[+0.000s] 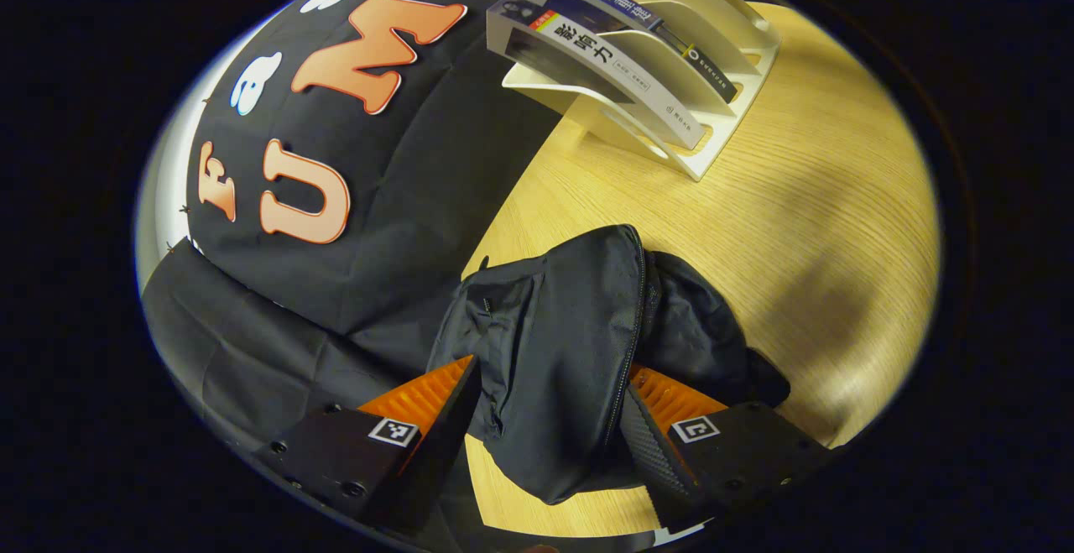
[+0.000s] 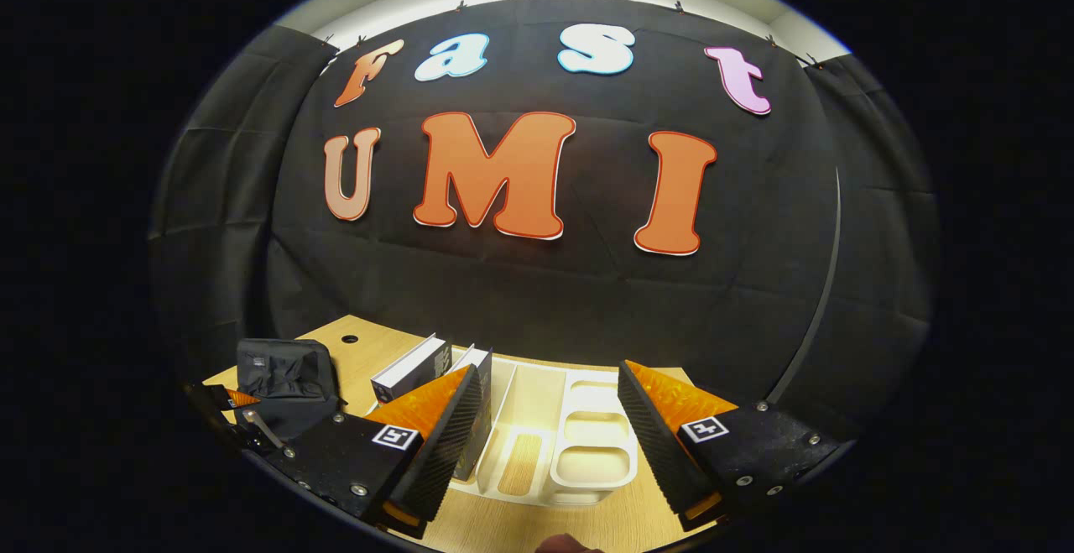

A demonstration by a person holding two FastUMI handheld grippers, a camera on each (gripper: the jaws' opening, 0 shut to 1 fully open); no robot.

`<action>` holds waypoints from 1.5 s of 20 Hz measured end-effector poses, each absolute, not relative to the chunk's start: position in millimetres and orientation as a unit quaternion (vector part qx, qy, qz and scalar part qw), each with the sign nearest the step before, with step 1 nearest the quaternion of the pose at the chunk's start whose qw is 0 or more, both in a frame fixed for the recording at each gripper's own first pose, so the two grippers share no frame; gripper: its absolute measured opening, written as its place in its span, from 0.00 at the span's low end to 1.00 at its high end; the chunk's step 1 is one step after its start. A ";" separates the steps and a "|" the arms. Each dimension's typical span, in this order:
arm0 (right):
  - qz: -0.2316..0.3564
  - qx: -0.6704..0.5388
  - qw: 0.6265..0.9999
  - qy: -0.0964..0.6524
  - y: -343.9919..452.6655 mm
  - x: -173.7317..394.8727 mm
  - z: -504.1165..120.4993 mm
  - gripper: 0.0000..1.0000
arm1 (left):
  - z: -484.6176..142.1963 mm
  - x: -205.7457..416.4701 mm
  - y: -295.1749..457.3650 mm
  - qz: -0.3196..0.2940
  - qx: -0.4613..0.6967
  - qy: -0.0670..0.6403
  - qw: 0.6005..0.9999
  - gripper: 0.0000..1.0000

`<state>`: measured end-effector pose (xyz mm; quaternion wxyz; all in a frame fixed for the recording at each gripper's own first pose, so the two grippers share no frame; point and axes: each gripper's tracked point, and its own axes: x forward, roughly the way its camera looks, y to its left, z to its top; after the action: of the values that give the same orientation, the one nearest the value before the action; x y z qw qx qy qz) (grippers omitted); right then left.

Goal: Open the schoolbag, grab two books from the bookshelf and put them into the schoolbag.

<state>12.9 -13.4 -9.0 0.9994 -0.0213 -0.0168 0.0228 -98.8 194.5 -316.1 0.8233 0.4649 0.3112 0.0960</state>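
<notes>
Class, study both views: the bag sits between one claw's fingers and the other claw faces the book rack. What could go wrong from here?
1. The left claw straddles soft bag fabric, so it might pinch cloth and miss the zipper.
2. The two books lean close together in the rack; the open right claw might knock one over.

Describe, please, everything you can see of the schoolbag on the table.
The schoolbag is a dark, soft fabric bag, crumpled and slumped on the light wooden table. A zipper runs along its upper side, and it looks closed where visible. In the left gripper view the left gripper has a finger on either side of the bag; whether both press on it is unclear. The white bookshelf with two books stands apart, farther along the table. The right gripper view shows the bag at the table's left end.
</notes>
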 end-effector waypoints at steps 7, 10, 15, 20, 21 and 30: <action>0.037 -0.011 0.999 -0.010 -20.9 15.5 -13.7 0.98 | -312.0 -95.9 192.5 0.078 0.410 0.361 0.834 0.24; 0.046 -0.016 0.999 -0.005 -14.4 20.2 -10.5 0.98 | -296.6 -93.3 195.7 0.061 0.376 0.377 0.844 0.08; 0.062 -0.027 0.998 0.010 12.8 25.2 -3.3 0.98 | -273.5 -86.0 206.1 0.006 0.326 0.391 0.861 0.07; 0.066 -0.030 0.996 0.046 53.5 35.6 -4.8 0.98 | -247.0 -74.6 213.9 -0.057 0.276 0.388 0.878 0.07; 0.065 -0.029 0.996 0.053 59.9 38.8 -4.2 0.98 | -243.7 -74.7 217.5 -0.069 0.269 0.391 0.878 0.07; 0.057 -0.034 0.992 0.112 113.0 64.2 2.2 0.98 | -199.8 -61.3 232.2 -0.162 0.177 0.382 0.893 0.07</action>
<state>64.2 113.0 2.2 0.9915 -0.0336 0.1117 0.0572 -61.3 232.2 -199.8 0.8926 0.1775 0.3818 -0.1615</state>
